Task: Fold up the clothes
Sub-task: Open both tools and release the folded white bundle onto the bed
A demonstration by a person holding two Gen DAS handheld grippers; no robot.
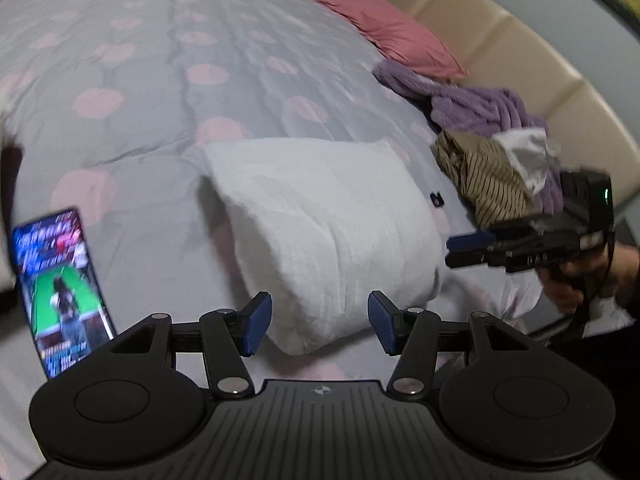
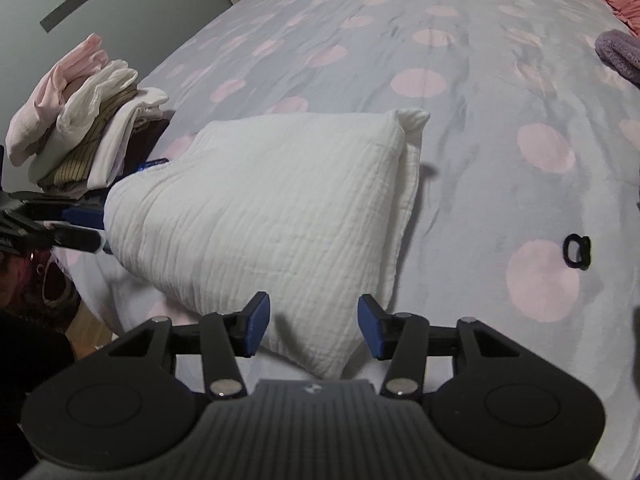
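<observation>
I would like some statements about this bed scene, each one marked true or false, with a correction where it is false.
1. The white folded garment lies on the polka-dot duvet. True.
2. The right gripper is shut on the garment. False: its jaws are open and hold nothing.
3. The left gripper is open. True.
4. The phone has a dark screen. False: the screen is lit and shows a picture.
5. A stack of folded clothes sits at the bed edge. True.
6. The pink pillow lies on top of the white garment. False: it lies far off, near the headboard.
</observation>
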